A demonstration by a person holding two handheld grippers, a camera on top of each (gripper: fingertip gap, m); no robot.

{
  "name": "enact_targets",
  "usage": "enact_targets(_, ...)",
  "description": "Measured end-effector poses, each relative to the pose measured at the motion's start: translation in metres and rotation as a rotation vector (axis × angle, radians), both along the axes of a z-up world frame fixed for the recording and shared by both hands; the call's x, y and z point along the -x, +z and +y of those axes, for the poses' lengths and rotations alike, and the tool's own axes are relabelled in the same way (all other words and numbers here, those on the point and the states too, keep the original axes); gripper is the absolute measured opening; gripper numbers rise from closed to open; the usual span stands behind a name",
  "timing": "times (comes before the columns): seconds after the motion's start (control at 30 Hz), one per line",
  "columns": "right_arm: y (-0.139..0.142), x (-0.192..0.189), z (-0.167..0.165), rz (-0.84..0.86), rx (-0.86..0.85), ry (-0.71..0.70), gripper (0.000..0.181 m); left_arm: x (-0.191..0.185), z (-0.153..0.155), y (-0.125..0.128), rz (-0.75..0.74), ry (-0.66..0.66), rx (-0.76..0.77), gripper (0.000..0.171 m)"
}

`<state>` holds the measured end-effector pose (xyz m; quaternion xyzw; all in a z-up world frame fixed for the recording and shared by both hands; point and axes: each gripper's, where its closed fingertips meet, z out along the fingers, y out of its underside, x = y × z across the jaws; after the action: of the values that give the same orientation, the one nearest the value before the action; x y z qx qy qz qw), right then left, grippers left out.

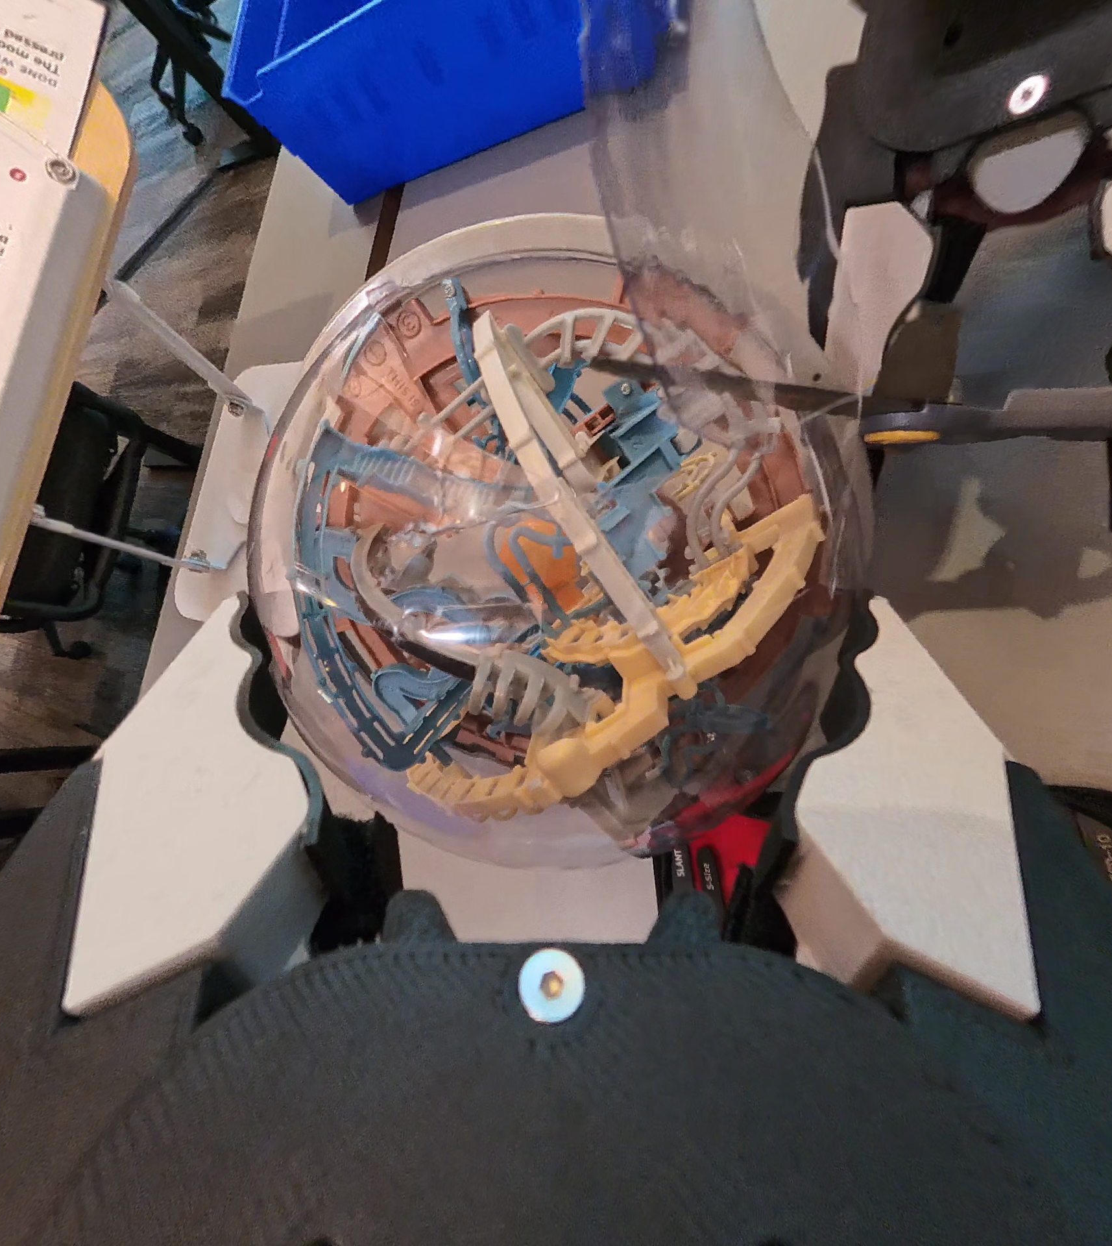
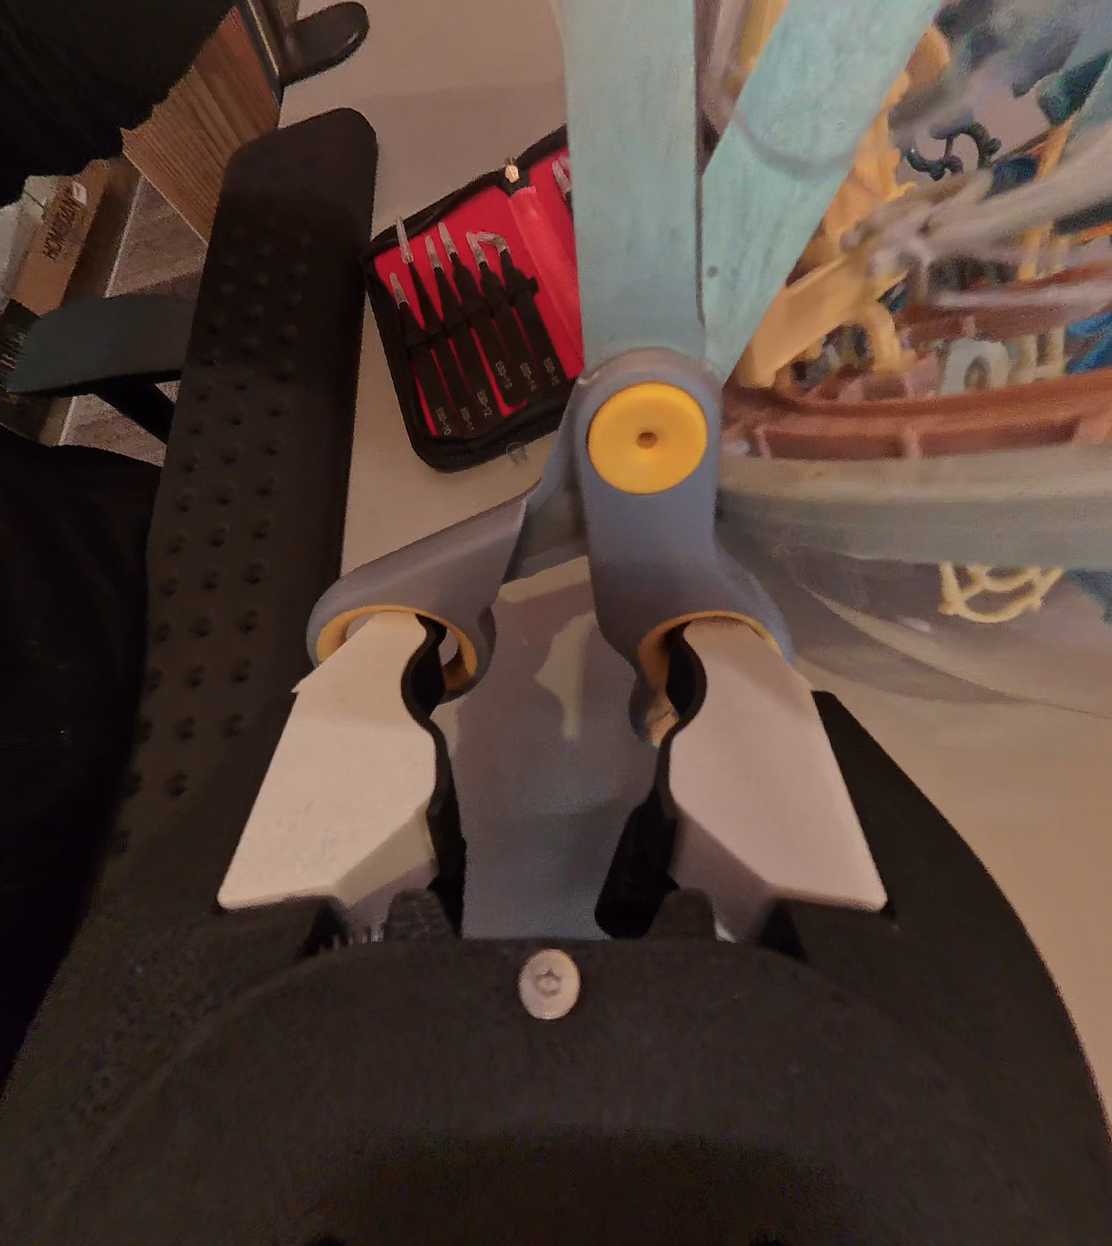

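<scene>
The left tongs [image 1: 557,681] stand spread wide around a clear plastic maze ball [image 1: 553,559] at the centre of the left wrist view, one white finger [image 1: 203,775] against its left flank and the other against its right, so the ball is gripped between them. Inside the ball run blue, cream, grey and brown tracks. A clear plastic sheet [image 1: 695,222] curves up from the ball's upper right side. From the right edge of that view a pair of grey scissors [image 1: 904,421] with a yellow pivot reaches in, its blade lying against the clear sheet at the ball's right shoulder.

In the right wrist view the right tongs [image 2: 550,647] are parted only a moderate way, each white finger [image 2: 351,762] threaded through one yellow-lined loop of the scissors [image 2: 648,438]; the handles ride on the fingers. The pale blades fan apart towards the top of the frame, close and blurred, with the ball [image 2: 944,337] filling the upper right.

Beyond the ball in the left wrist view, a blue bin [image 1: 418,87] sits at the top on the pale counter [image 1: 1011,674], and a white box with printed sheets [image 1: 7,270] fills the upper left. An open black case with red lining [image 2: 472,323] holding tweezers lies on the counter at upper centre of the right wrist view; left of it is a black perforated chair arm [image 2: 257,438].
</scene>
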<state>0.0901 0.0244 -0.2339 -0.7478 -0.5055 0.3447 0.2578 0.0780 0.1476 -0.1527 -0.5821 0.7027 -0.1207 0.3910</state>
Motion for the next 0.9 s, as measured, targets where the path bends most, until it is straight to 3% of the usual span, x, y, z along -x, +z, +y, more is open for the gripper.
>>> enact_targets(0.4, -0.002, -0.043, -0.008, -0.288, 0.015, 0.025, 0.052, -0.016, -0.001, -0.005, 0.108, -0.015, -0.087, 0.158)
enact_targets(0.53, -0.003, -0.049, -0.007, -0.267, 0.011, 0.013, 0.038, -0.022, 0.000, -0.005, 0.103, -0.015, -0.098, 0.158)
enact_targets(0.7, -0.003, -0.043, -0.008, -0.178, 0.044, 0.012, 0.033, -0.024, 0.007, -0.003, 0.114, 0.003, -0.112, 0.156)
enact_targets(0.83, 0.007, -0.038, -0.006, -0.065, 0.084, 0.000, 0.033, 0.010, 0.012, 0.035, -0.068, 0.218, -0.154, 0.150)
enact_targets(0.9, 0.014, -0.035, -0.005, 0.002, 0.090, 0.003, 0.033, 0.029, -0.016, 0.053, -0.270, 0.288, -0.037, 0.119)
